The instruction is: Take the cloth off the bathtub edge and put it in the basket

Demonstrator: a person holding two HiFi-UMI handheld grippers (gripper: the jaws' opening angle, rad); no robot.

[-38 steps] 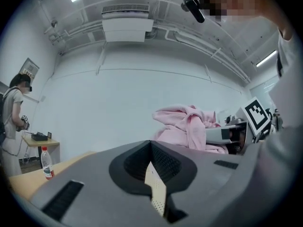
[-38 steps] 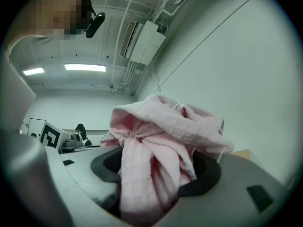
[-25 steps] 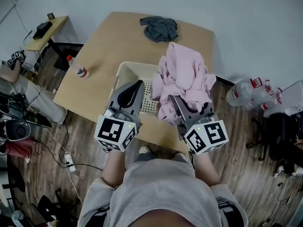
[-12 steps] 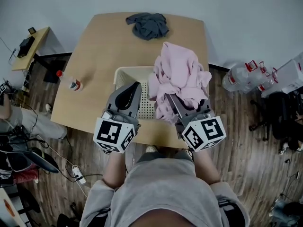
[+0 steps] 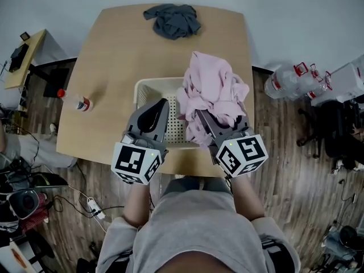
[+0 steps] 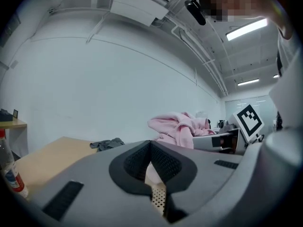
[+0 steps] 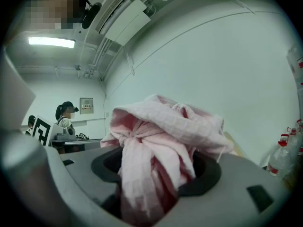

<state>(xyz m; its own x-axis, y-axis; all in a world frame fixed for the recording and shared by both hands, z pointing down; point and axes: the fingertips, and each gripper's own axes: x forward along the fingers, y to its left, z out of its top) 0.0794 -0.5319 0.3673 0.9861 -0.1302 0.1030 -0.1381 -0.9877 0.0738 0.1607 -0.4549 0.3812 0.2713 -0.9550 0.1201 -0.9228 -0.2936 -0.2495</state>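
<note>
A bunched pink cloth (image 5: 213, 92) hangs over the right side of the cream perforated basket (image 5: 149, 87) on the wooden table (image 5: 114, 50). My right gripper (image 5: 199, 114) is shut on the cloth's lower folds. In the right gripper view the pink cloth (image 7: 161, 141) fills the space between the jaws of the right gripper (image 7: 151, 174) and piles up above them. My left gripper (image 5: 164, 102) hovers over the basket's left half, shut and holding nothing. In the left gripper view, the left gripper (image 6: 150, 145) has its tips together, and the basket's holed wall (image 6: 158, 200) shows below them.
A crumpled grey cloth (image 5: 172, 20) lies at the table's far edge. A small bottle (image 5: 74, 100) lies near the table's left edge. Large water bottles (image 5: 290, 79) stand on the wooden floor to the right. A side desk (image 5: 20, 58) is at far left.
Both grippers have sunk a little toward the basket, the right one still carrying the pink cloth. The camera view has shifted, so the table sits more to the left.
</note>
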